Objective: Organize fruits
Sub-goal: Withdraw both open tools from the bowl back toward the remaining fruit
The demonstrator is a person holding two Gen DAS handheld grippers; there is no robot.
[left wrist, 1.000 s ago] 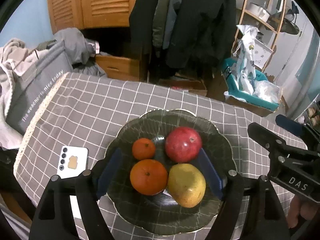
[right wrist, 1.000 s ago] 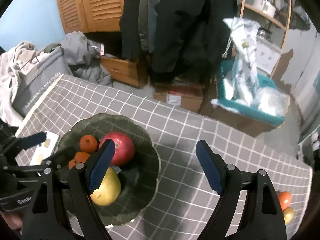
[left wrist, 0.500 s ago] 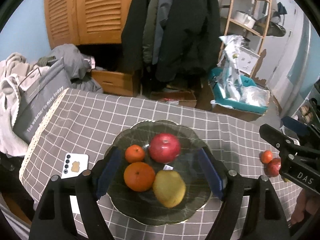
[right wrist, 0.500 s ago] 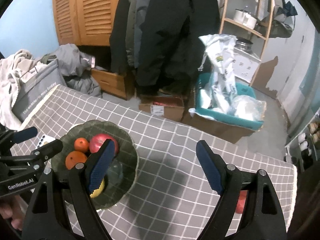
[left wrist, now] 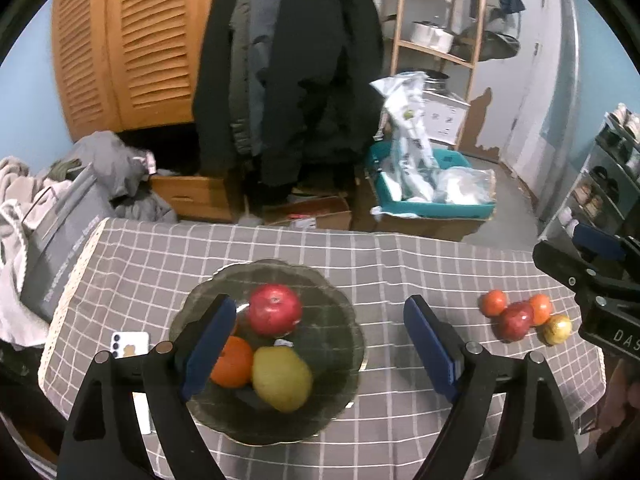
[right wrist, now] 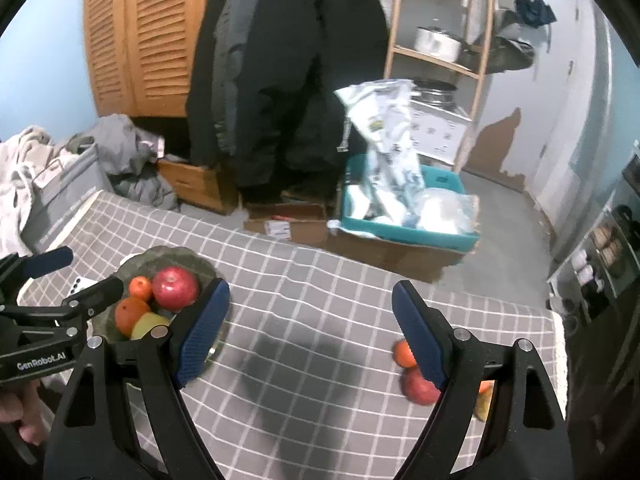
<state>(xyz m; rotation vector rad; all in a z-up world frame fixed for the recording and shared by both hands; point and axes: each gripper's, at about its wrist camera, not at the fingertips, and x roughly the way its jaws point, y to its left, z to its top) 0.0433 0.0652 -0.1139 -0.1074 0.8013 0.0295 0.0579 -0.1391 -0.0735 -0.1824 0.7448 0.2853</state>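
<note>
Left wrist view: both grippers pulled back and up from plate (left wrist: pixel 352 344). Left gripper (left wrist: pixel 320 344) jaws opening, empty; right gripper (right wrist: pixel 306 330) spread, empty. Loose fruit cluster (left wrist: pixel 520 318) now visible at 3 o'clock on tabletop (left wrist: pixel 400 264) — next to collect, probably.

Dim indoor light, soft shadow on tablecloth (right wrist: pixel 304 360) — fisheye warp, dark corners, slight motion blur
</note>
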